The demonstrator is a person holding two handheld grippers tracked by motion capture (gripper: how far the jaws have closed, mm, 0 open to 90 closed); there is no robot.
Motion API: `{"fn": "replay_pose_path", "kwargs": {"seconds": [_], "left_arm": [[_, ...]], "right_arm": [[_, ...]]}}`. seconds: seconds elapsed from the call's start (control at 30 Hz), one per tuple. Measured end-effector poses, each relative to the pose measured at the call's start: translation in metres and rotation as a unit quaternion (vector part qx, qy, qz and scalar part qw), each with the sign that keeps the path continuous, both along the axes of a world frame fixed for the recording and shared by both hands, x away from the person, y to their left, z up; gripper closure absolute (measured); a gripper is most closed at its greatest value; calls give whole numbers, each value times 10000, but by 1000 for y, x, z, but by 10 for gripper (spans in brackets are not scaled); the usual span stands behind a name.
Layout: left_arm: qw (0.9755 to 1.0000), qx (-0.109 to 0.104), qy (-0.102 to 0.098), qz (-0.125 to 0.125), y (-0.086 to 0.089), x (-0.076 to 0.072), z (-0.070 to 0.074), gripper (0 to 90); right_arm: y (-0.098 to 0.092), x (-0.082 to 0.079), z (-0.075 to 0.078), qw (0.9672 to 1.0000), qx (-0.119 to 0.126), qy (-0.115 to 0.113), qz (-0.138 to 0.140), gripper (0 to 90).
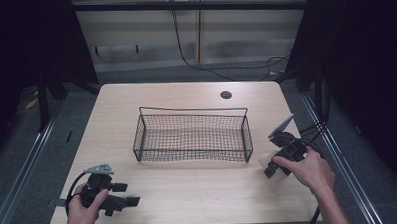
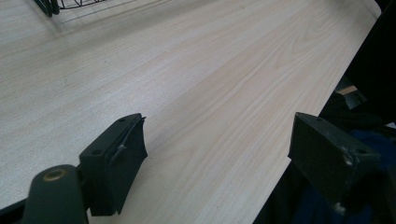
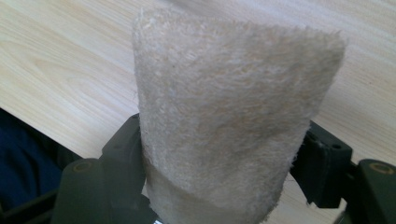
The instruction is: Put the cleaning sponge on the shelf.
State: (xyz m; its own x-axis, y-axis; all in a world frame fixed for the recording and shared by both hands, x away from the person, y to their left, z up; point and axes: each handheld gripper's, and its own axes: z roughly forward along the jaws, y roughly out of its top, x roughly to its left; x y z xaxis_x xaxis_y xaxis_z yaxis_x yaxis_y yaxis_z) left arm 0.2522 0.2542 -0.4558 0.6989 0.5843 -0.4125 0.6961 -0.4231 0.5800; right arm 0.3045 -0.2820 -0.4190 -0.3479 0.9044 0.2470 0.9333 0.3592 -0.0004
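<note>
Fuzzy cloth (image 3: 233,116) sits squeezed between the right gripper (image 3: 224,154)'s fingers (image 3: 122,149), just above the bench (image 1: 189,187). Left gripper (image 2: 224,154) has its fingers (image 2: 116,158) wide apart, holding nothing, with the basket (image 1: 192,137) beyond them.

A pale wood-grain surface (image 1: 189,192) with a round cable hole (image 1: 226,95) is sitting on grey floor (image 1: 18,163), black curtains (image 1: 365,61) hanging at both sides, a cable (image 1: 184,55) trailing down the beige panelled wall (image 1: 148,33).

We can read no text, label, brand, number or sign on anything on or around the table in these views.
</note>
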Motion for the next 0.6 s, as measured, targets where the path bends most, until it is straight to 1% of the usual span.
{"fn": "replay_pose_path", "kwargs": {"seconds": [0.07,0.1,0.2,0.27,0.3,0.5,0.6], "left_arm": [[10000,10,12,2,0,0,0,184],[10000,9,11,7,0,0,0,184],[10000,-3,6,7,0,0,0,184],[10000,4,17,-12,0,0,0,184],[10000,-8,7,24,0,0,0,184],[10000,9,13,3,0,0,0,184],[10000,5,10,1,0,0,0,184]], "right_arm": [[0,0,1,10000,28,-4,13,284],[1,0,5,10000,36,-21,30,284],[1,0,7,10000,79,-34,-8,284],[2,0,9,10000,75,-15,42,284],[3,0,10,10000,72,-21,47,284],[5,0,16,9997,228,-12,119,284],[5,0,20,9996,222,-29,142,284]]}}
